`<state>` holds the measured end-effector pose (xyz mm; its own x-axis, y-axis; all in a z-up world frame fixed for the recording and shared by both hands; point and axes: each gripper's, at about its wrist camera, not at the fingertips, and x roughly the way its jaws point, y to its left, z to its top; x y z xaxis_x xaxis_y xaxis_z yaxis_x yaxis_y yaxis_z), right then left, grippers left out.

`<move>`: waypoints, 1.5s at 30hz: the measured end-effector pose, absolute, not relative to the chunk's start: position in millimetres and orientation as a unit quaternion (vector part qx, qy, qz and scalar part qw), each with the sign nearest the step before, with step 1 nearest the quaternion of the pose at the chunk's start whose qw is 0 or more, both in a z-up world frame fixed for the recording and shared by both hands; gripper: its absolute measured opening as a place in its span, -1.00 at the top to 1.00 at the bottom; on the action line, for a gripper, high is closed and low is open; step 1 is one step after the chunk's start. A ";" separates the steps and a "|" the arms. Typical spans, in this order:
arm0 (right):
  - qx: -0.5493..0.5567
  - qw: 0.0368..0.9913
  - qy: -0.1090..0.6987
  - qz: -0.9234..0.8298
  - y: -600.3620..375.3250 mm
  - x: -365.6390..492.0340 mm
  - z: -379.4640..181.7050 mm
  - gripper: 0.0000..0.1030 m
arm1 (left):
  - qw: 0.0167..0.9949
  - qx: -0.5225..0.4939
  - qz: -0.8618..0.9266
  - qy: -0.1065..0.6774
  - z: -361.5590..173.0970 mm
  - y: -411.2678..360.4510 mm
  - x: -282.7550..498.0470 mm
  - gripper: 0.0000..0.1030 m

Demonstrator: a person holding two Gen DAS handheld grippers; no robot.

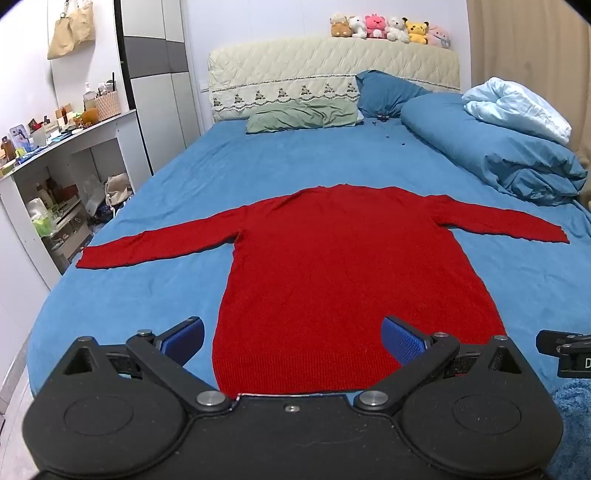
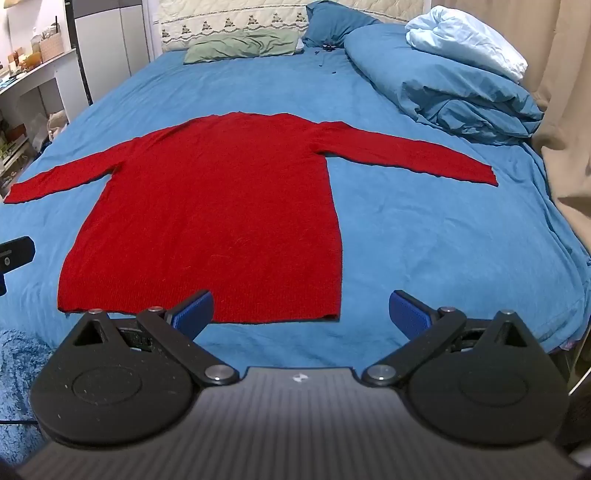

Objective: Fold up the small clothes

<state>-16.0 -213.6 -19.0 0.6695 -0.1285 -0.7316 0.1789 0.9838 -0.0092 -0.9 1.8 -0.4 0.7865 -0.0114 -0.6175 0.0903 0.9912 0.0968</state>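
- A wide bed covered by a blue sheet [image 1: 166, 177] is filling both views, and a red knitted long-sleeved sweater [image 1: 340, 266] is lying flat on it, hem toward the cameras, both sleeves stretching out sideways.
- The left gripper [image 1: 293, 338] is hovering at the near edge of the bed with its blue-padded fingers [image 1: 184, 336] spread wide and holding nothing; the hem's left half is sitting between them, the right pad over the fabric and the left pad over bare sheet.
- The right gripper [image 2: 301, 312] is likewise gaping and empty; its left pad [image 2: 194, 310] is overlapping the hem while the sweater's near right corner [image 2: 332, 314] is lying between the fingers, the right pad being over the sheet.
- Only the left view is showing the white shelf unit cluttered with bottles and boxes [image 1: 55, 155] in full, the beige tote bags [image 1: 70, 29] hanging on the wall, and the row of plush toys [image 1: 391, 27] lining the quilted cream headboard [image 1: 332, 66].
- Only the right view is showing the beige curtain [image 2: 565, 110] running beside the bed.
- Farther back, both are showing a flat green pillow [image 1: 303, 116], a blue pillow [image 1: 384, 92] and a bunched blue duvet [image 1: 498, 155] with a pale blue lining.
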 end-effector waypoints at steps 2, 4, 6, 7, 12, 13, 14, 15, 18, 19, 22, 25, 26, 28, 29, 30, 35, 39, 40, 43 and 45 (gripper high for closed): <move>0.031 0.913 0.398 -0.085 -212.1 -16.1 -19.7 -1.00 | 0.943 0.060 -0.028 0.325 -1.0 1.3 -1.2 -1.00; 0.031 0.913 0.398 -0.085 -210.7 -15.8 -19.5 -1.00 | 0.943 0.060 -0.028 0.325 -0.9 1.8 -1.4 -1.00; 0.030 0.913 0.398 -0.085 -210.3 -15.6 -19.9 -1.00 | 0.943 0.060 -0.027 0.325 -1.0 1.9 -1.4 -1.00; 0.030 0.913 0.398 -0.085 -209.8 -15.5 -19.7 -1.00 | 0.943 0.060 -0.028 0.325 -0.8 1.8 -1.3 -1.00; 0.030 0.913 0.398 -0.085 -209.2 -13.6 -20.1 -1.00 | 0.944 0.058 -0.027 0.325 -0.5 2.8 -2.2 -1.00; 0.030 0.913 0.398 -0.085 -208.8 -13.6 -20.0 -1.00 | 0.944 0.058 -0.027 0.324 -0.3 2.9 -2.5 -1.00; 0.030 0.913 0.398 -0.085 -208.3 -13.7 -19.9 -1.00 | 0.944 0.058 -0.027 0.324 -0.2 3.0 -2.6 -1.00; 0.029 0.913 0.398 -0.085 -210.3 -14.3 -20.1 -1.00 | 0.944 0.058 -0.027 0.324 -0.2 3.0 -2.7 -1.00; 0.030 0.913 0.398 -0.085 -209.9 -14.6 -19.8 -1.00 | 0.944 0.059 -0.026 0.325 0.0 3.1 -2.8 -1.00; 0.030 0.913 0.398 -0.085 -211.0 -14.9 -19.6 -1.00 | 0.944 0.059 -0.026 0.325 -0.1 3.2 -2.6 -1.00; 0.029 0.913 0.398 -0.085 -211.5 -15.5 -19.0 -1.00 | 0.944 0.058 -0.026 0.325 -0.1 3.1 -2.5 -1.00; 0.029 0.913 0.398 -0.085 -212.2 -15.8 -18.6 -1.00 | 0.944 0.059 -0.026 0.325 0.0 3.0 -2.4 -1.00; 0.029 0.913 0.398 -0.085 -213.2 -16.1 -18.5 -1.00 | 0.944 0.059 -0.025 0.325 0.0 3.2 -2.4 -1.00; 0.030 0.913 0.398 -0.084 -213.0 -16.1 -18.0 -1.00 | 0.944 0.059 -0.025 0.325 0.0 3.0 -2.2 -1.00; 0.029 0.913 0.398 -0.084 -211.2 -14.6 -20.0 -1.00 | 0.944 0.059 -0.025 0.325 0.1 3.2 -2.2 -1.00; 0.029 0.913 0.399 -0.084 -210.2 -14.2 -20.0 -1.00 | 0.944 0.058 -0.025 0.325 0.0 3.1 -2.2 -1.00; 0.030 0.912 0.400 -0.084 -201.0 -10.9 -18.8 -1.00 | 0.943 0.059 -0.026 0.325 -0.1 3.4 -2.2 -1.00; 0.030 0.912 0.400 -0.083 -203.0 -12.0 -18.4 -1.00 | 0.944 0.057 -0.026 0.325 0.3 2.7 -2.6 -1.00; 0.030 0.912 0.400 -0.083 -201.0 -10.9 -18.6 -1.00 | 0.944 0.057 -0.025 0.325 0.1 2.6 -2.5 -1.00; 0.029 0.912 0.400 -0.083 -202.0 -11.7 -18.5 -1.00 | 0.944 0.057 -0.024 0.324 0.4 3.4 -2.6 -1.00; 0.030 0.912 0.400 -0.082 -201.2 -11.3 -18.5 -1.00 | 0.944 0.057 -0.023 0.323 0.5 3.6 -2.7 -1.00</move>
<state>-11.3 -201.2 -18.5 0.6665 -0.1261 -0.7348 0.1735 0.9848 -0.0117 -2.7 3.6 0.5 0.7898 -0.0065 -0.6133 0.0804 0.9924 0.0931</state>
